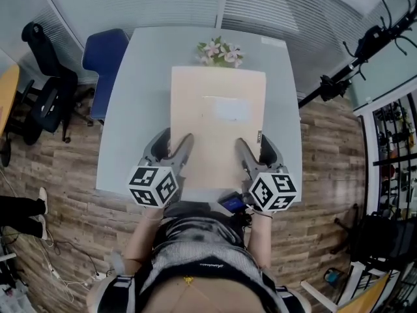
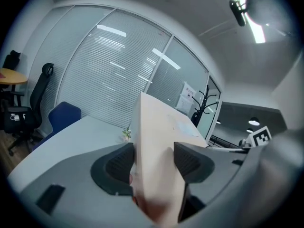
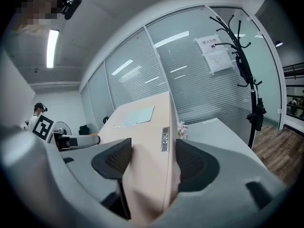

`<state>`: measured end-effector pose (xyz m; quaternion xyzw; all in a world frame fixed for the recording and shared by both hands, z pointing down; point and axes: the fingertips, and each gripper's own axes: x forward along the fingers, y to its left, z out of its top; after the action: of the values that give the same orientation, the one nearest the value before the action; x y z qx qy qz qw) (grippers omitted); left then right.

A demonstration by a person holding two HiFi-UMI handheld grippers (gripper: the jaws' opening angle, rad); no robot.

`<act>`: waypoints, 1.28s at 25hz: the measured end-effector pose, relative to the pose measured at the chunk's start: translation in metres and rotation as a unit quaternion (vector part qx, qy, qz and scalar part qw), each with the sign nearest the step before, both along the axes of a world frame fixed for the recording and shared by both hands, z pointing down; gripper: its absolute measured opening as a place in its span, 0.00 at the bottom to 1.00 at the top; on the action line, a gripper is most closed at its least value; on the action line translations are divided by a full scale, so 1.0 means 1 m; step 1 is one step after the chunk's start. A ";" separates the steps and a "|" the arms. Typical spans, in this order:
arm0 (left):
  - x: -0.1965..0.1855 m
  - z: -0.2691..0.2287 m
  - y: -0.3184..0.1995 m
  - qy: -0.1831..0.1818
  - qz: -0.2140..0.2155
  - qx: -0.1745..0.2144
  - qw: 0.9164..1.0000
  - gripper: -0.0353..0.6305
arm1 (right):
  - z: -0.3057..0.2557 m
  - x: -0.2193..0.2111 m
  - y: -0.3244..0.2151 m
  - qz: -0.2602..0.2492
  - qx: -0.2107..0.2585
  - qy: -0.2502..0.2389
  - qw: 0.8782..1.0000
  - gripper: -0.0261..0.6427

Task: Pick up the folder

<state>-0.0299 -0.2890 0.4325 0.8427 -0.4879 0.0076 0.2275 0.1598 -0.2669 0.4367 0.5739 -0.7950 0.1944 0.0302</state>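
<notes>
A thick beige folder [image 1: 217,122] with a pale label on its cover hangs above the grey table [image 1: 133,109], held flat by its near edge. My left gripper [image 1: 174,154] is shut on its near left corner, and the folder [image 2: 154,141] fills the gap between those pads. On the near right corner my right gripper [image 1: 255,154] is shut too, its pads pressing the folder [image 3: 147,151] by a small spine tag [image 3: 165,138].
A small bunch of pink and white flowers [image 1: 221,52] stands at the table's far edge, just past the folder. A blue chair [image 1: 104,60] and a black office chair [image 1: 45,83] stand to the left. A black coat stand [image 1: 355,60] is at the right.
</notes>
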 end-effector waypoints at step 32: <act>-0.001 -0.045 0.011 0.007 -0.012 0.049 0.999 0.44 | -0.050 -0.002 0.013 0.004 0.052 0.024 0.998 0.46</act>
<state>-0.0314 -0.2784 0.3878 0.8472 -0.4959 -0.0251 0.1889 0.1580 -0.2538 0.3865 0.5824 -0.8007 0.1388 0.0188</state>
